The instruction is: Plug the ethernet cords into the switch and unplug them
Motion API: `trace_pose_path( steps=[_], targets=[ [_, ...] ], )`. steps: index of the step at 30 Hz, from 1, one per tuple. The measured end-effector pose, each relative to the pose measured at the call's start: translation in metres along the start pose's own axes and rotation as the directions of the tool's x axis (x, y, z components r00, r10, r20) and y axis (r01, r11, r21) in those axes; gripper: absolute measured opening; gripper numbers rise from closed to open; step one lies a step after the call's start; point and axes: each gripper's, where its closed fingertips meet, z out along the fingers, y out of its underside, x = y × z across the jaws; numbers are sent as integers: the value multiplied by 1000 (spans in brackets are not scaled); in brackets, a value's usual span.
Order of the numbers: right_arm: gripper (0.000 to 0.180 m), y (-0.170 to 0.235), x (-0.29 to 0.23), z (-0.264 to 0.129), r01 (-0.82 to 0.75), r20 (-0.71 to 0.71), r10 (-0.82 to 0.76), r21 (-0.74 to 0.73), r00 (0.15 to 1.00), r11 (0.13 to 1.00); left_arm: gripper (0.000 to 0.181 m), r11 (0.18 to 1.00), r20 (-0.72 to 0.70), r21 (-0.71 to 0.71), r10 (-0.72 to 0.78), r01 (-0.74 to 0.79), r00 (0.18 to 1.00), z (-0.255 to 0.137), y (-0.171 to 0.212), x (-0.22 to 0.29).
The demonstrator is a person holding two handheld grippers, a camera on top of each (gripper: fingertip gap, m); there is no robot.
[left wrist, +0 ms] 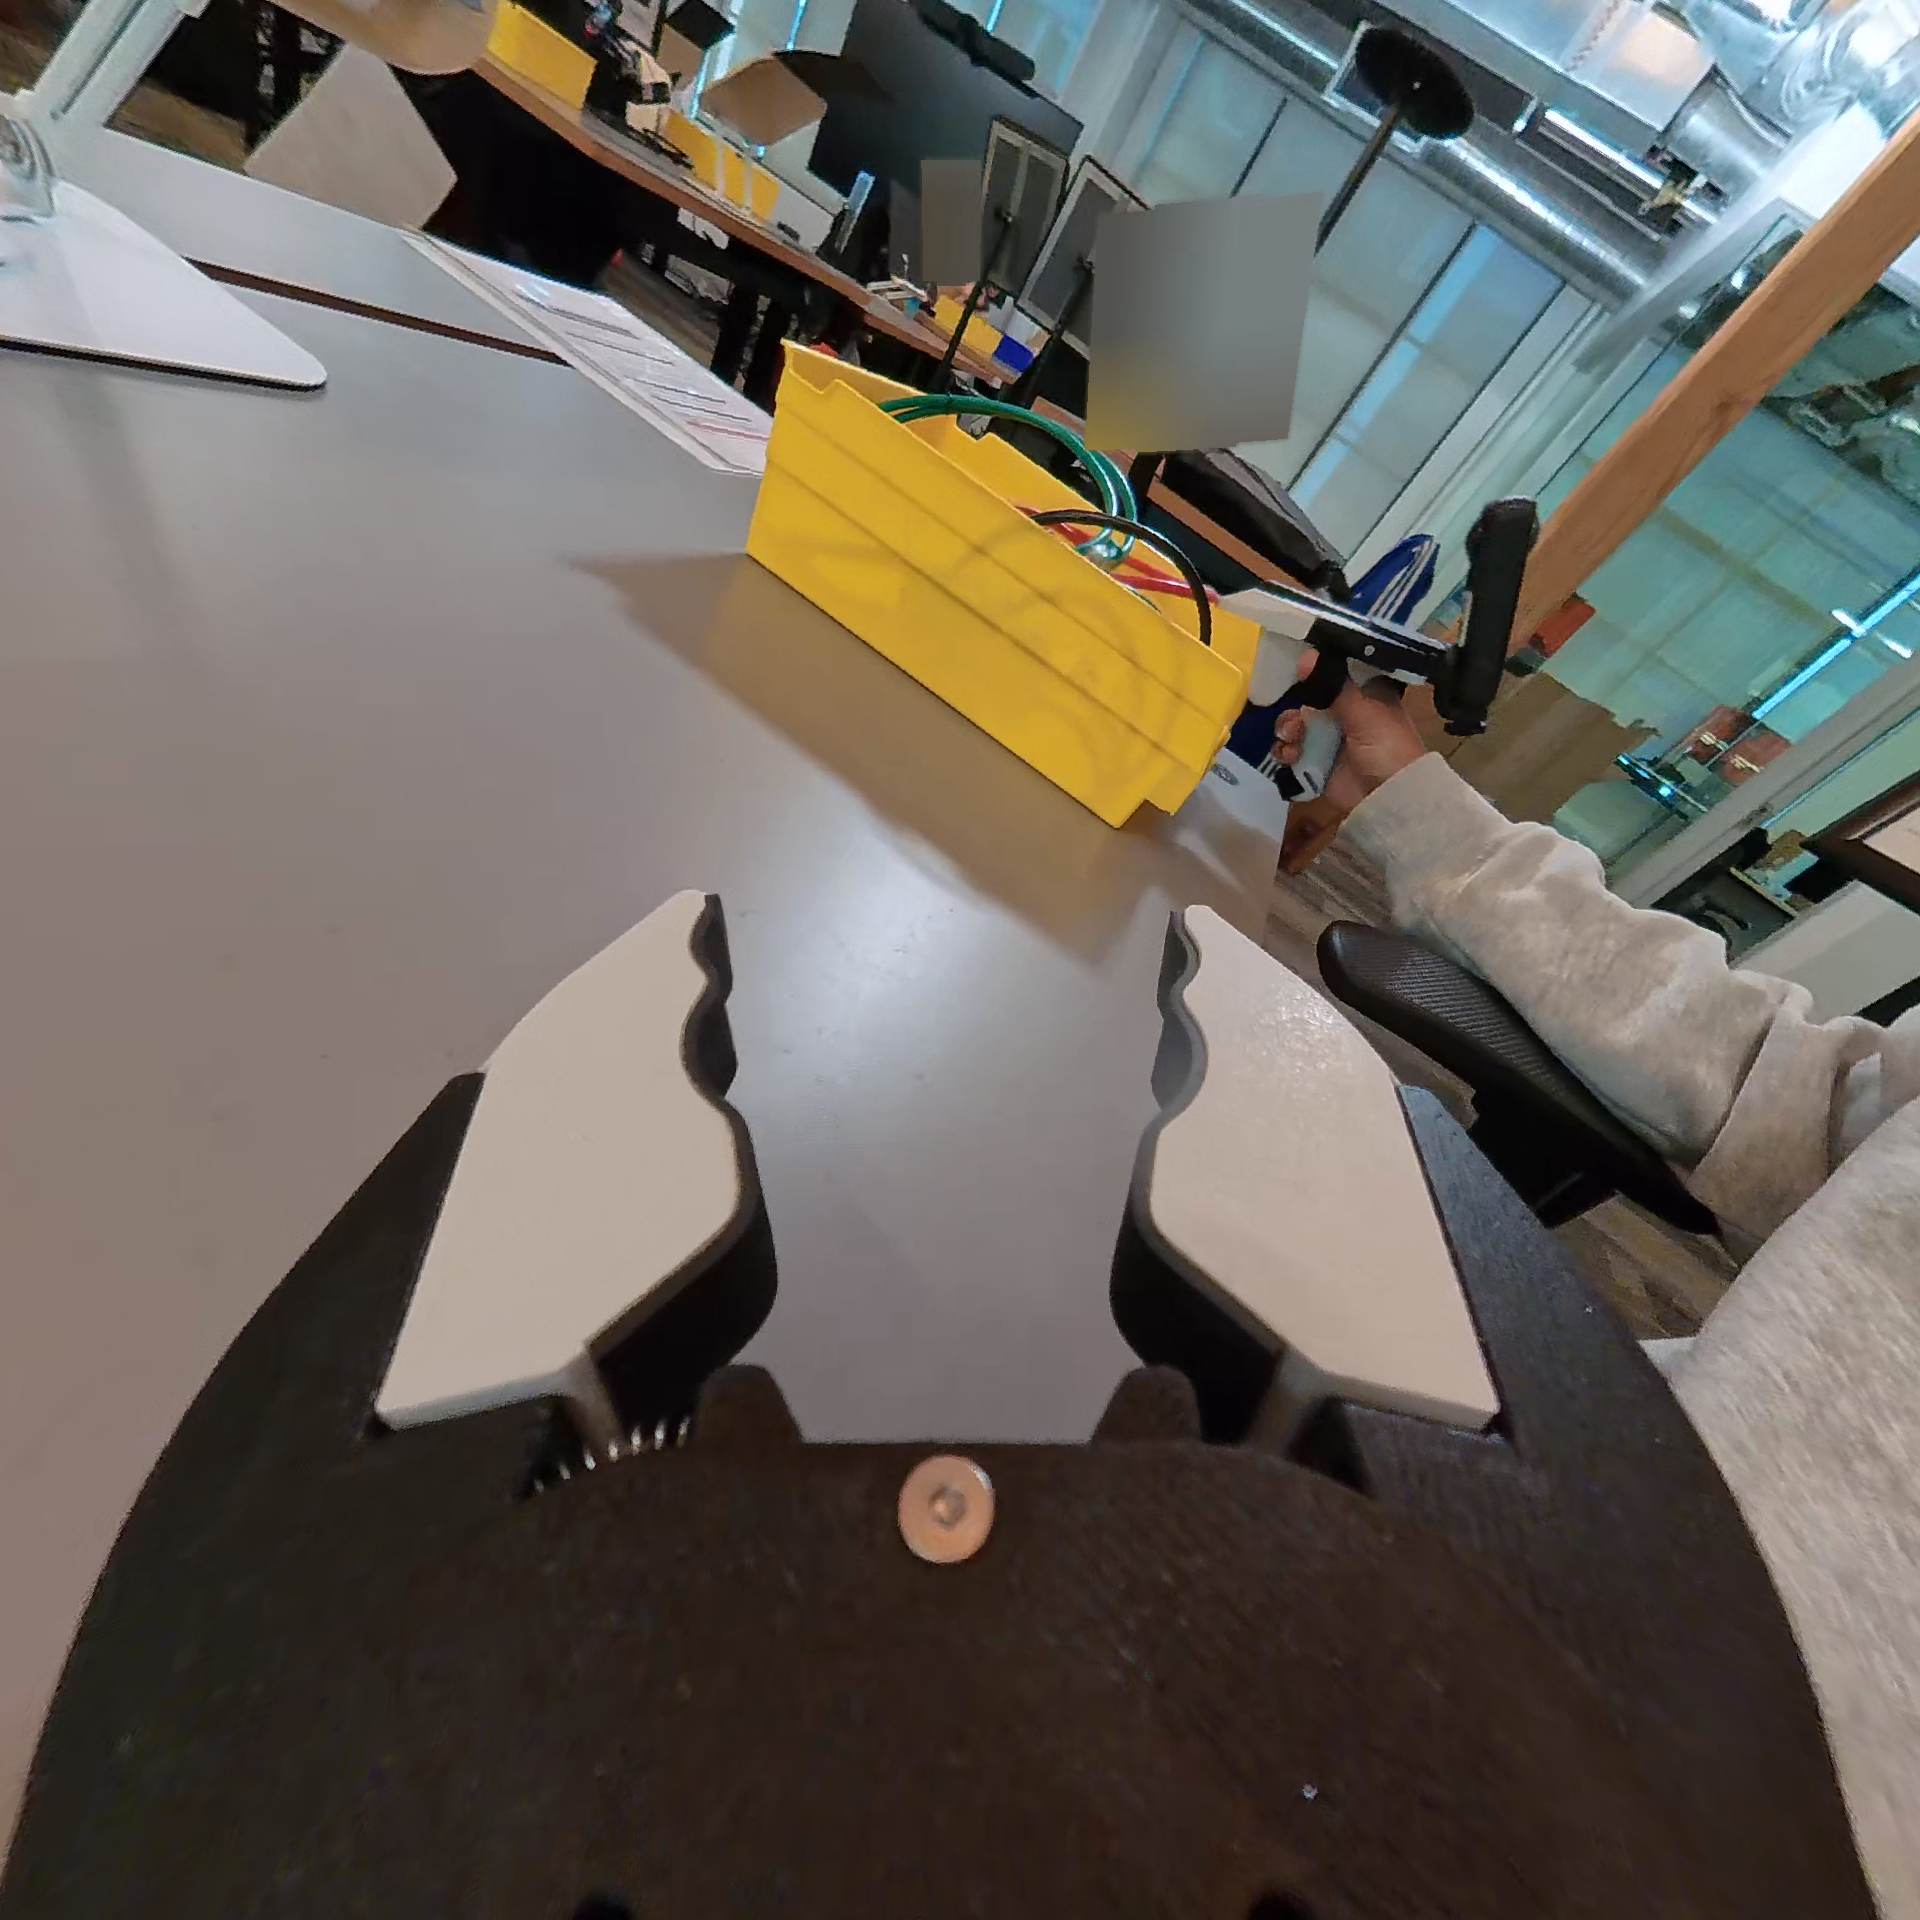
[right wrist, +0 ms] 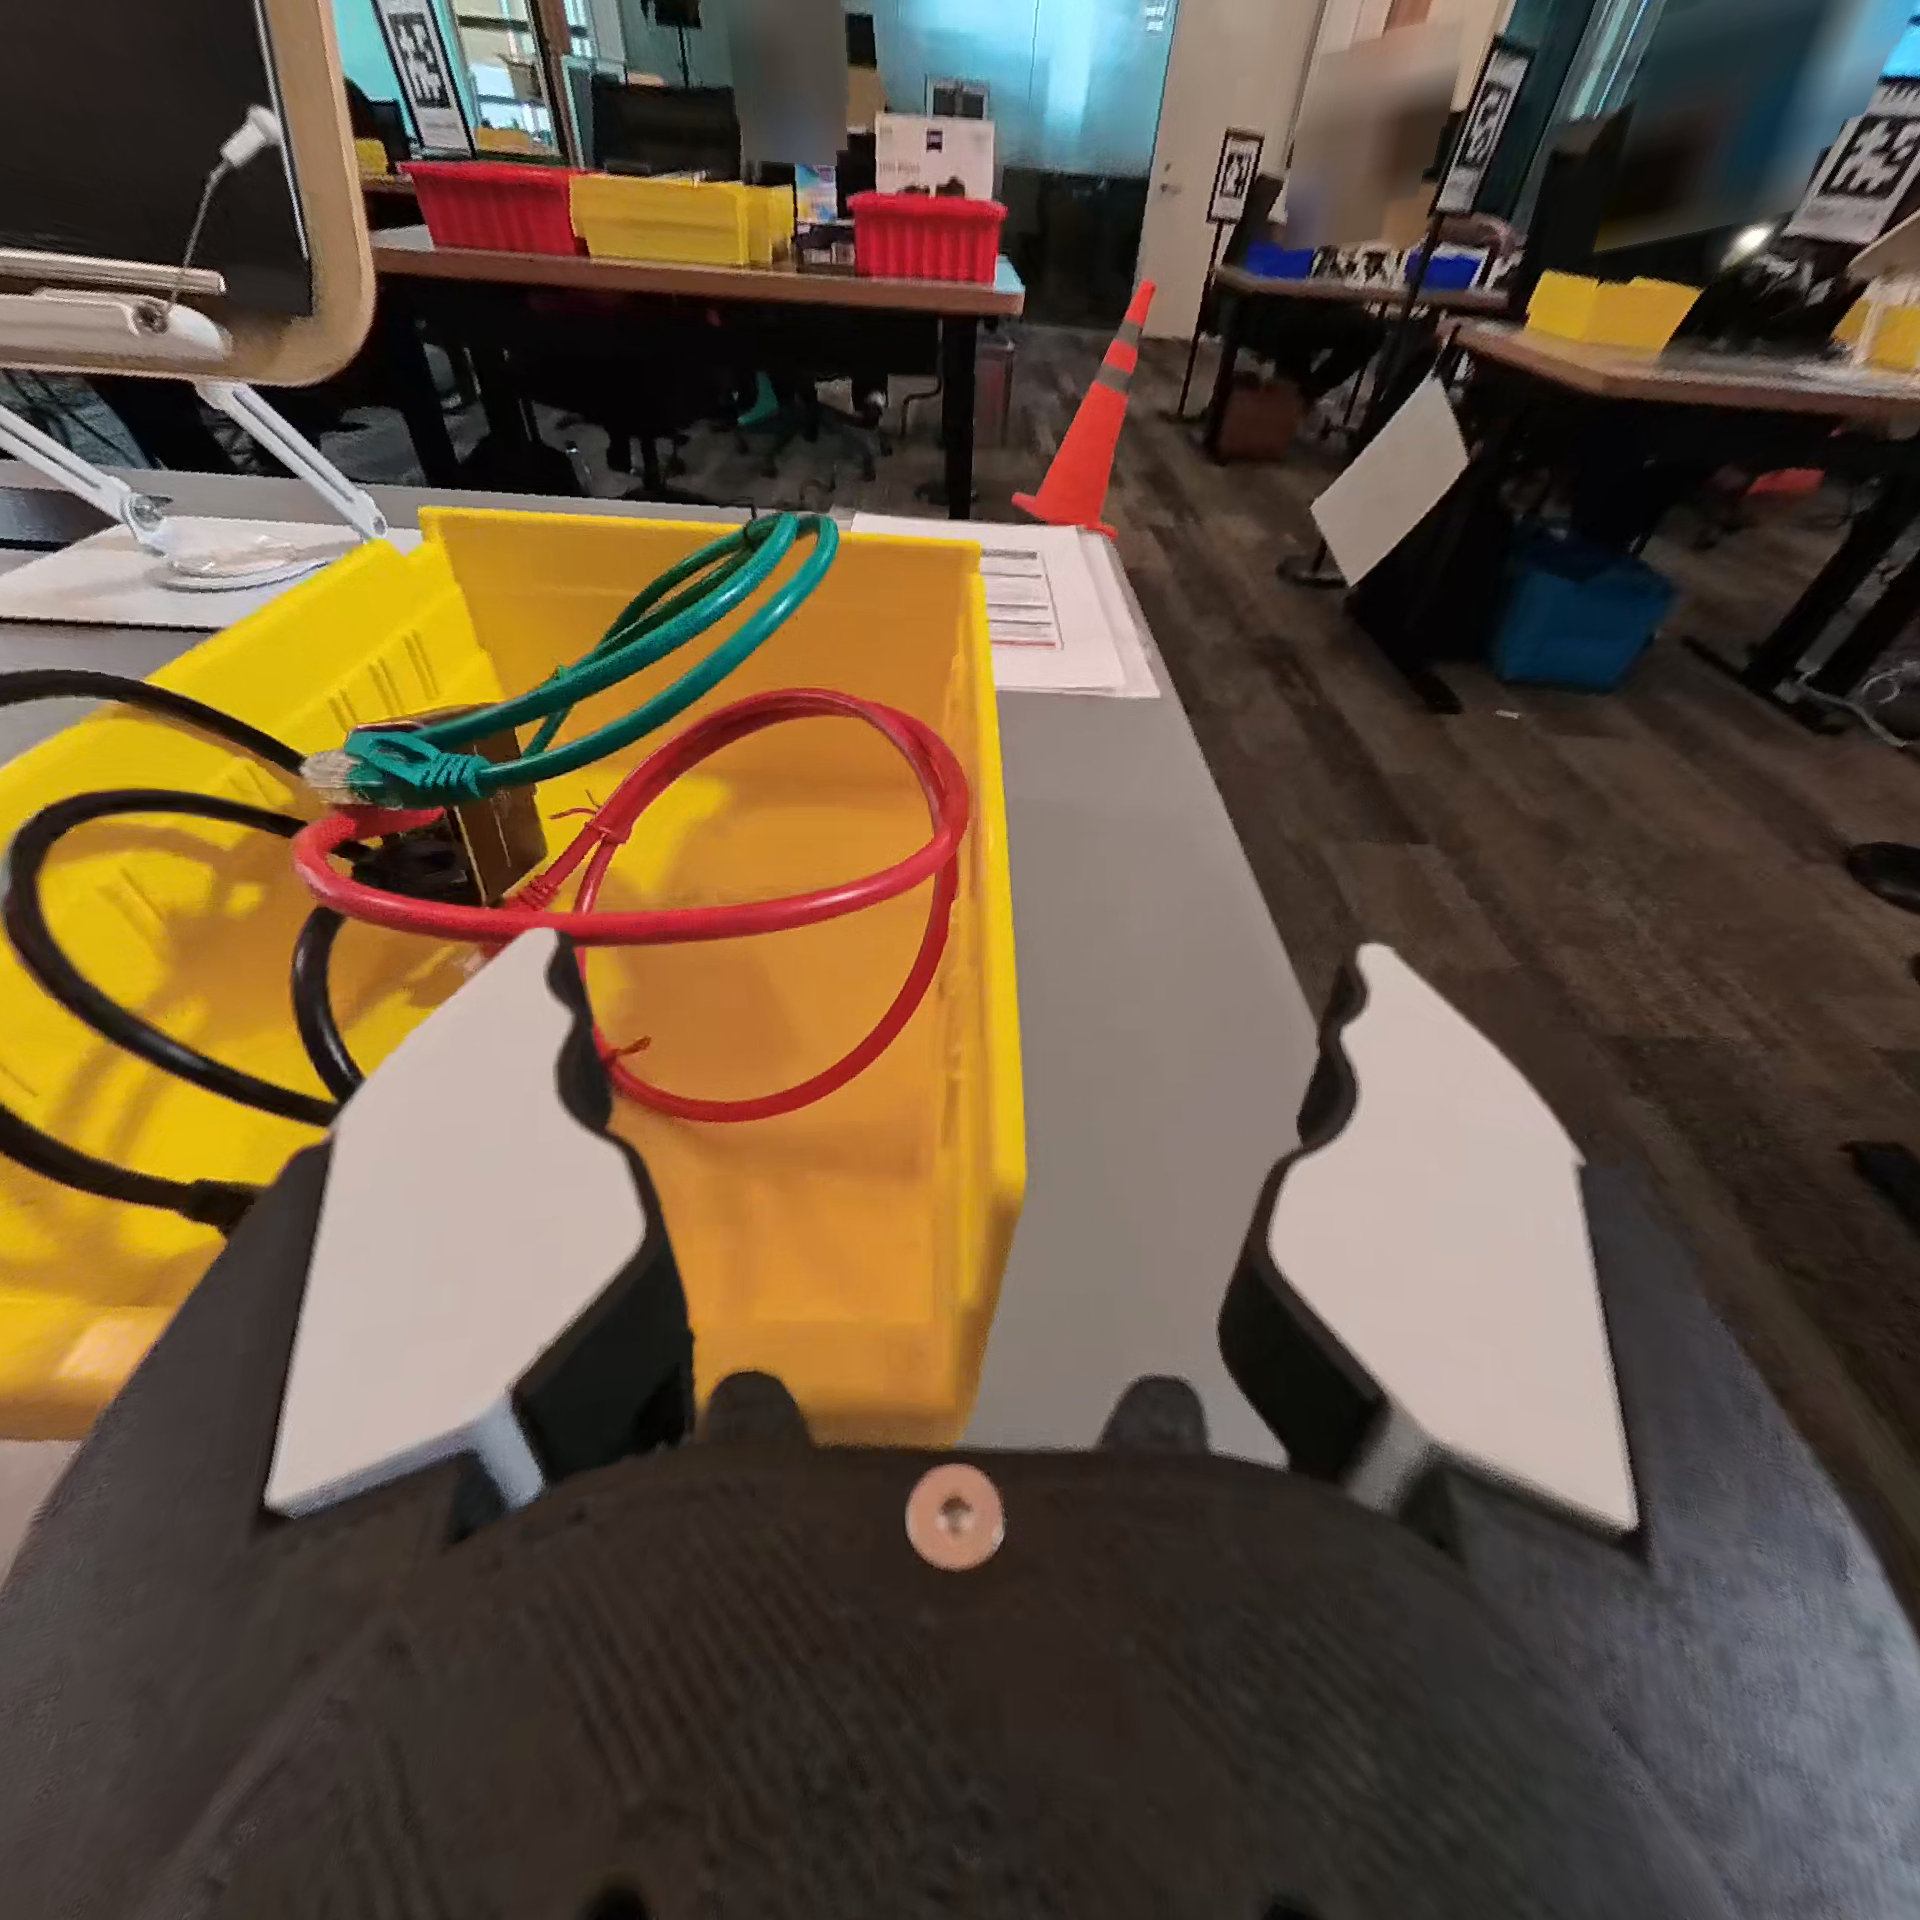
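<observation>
From the left wrist view, the left gripper (left wrist: 940, 935) is just hanging low over the bare grey table (left wrist: 364, 727), jaws spread, nothing between them. Well ahead of it sits the yellow bin (left wrist: 966, 623) with loops of green and black cable poking over the rim. Off past the bin's end you can see the right gripper (left wrist: 1262, 608), held up by a hand (left wrist: 1361, 727) in a grey sleeve, reaching in toward the bin.

Right wrist view is the interesting one. That gripper's jaws are also spread wide and holding nothing, hovering above the bin's near end. Inside the bin: a green ethernet cord (right wrist: 644, 644) and a red ethernet cord (right wrist: 769, 914), both coiled, plus a thick black cable (right wrist: 135, 1029) on the left. The green plug (right wrist: 400, 774) lies on top of a small dark box (right wrist: 488, 821), which I'd guess is the switch, though I can't really see any ports from here. The plug doesn't look seated in anything.

So my read is we're right at the start: nothing plugged in yet, the right side going for a cord. Next move probably means swinging left and down, pinching that green plug by its body, while the other one steadies the box.
</observation>
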Motion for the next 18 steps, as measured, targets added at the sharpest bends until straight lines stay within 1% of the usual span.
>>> trace_pose_path(
  steps=[1,3,4,6,8,12,13,16,18],
  targets=[
    [135,2,0,1,-21,10,21,-6,1000,1000,77,1000,-9,0,8,-8,1000,0,0,2],
    [138,3,1,2,-60,24,60,-8,998,998,64,999,-33,-11,33,-33,999,-1,1,7],
    [136,4,1,2,-71,31,72,-9,997,997,58,999,-42,-22,46,-47,998,-1,3,9],
    [129,5,2,1,-74,36,73,10,997,997,54,996,-46,-42,71,-73,996,0,6,12],
    [120,6,0,2,-80,49,79,15,996,997,53,994,-50,-54,87,-90,995,2,7,14],
    [114,3,-1,2,-112,62,108,52,992,992,54,994,-50,-57,86,-89,995,2,8,13],
    [110,0,2,0,-121,55,118,73,992,990,55,995,-50,-53,78,-81,996,2,7,13],
    [103,-6,14,-8,-195,56,189,133,980,972,56,998,-53,-40,53,-55,997,0,5,11],
    [98,-4,23,-12,-237,45,233,143,971,961,56,998,-57,-39,41,-43,998,0,5,10]
  ],
)
